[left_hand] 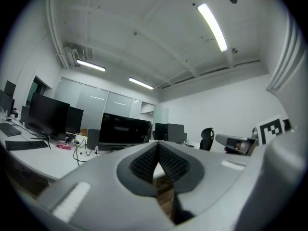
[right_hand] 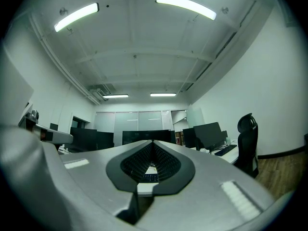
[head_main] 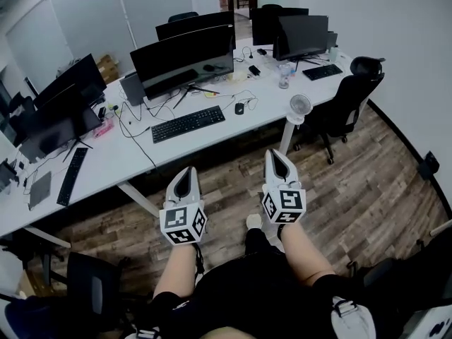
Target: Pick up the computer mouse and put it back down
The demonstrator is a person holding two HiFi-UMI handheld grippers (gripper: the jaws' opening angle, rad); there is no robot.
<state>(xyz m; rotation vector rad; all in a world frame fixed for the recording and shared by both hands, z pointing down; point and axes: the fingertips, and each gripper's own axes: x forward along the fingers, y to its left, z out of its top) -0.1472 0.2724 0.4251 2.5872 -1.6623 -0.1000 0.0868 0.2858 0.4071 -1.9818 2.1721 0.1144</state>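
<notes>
Well, my left gripper [head_main: 187, 171] has its fingers pressed together on nothing, and my right gripper [head_main: 275, 154], just beside it at three o'clock, is the same. The computer mouse [head_main: 239, 108] sits untouched on the white desk [head_main: 212, 138], at about twelve o'clock from both and well apart, near the black keyboard [head_main: 188, 123], at its three o'clock.

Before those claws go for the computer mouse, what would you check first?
1. In sight: ok, the mouse lies on the desk, right of the keyboard.
2. Nothing held: ok, left claw and right claw are empty.
3. A claw open to grasp: not ok, both are shut.
4. Close enough: not ok, both hang over the floor, short of the desk.
5. Mouse wired or wireless: cannot tell.
</notes>
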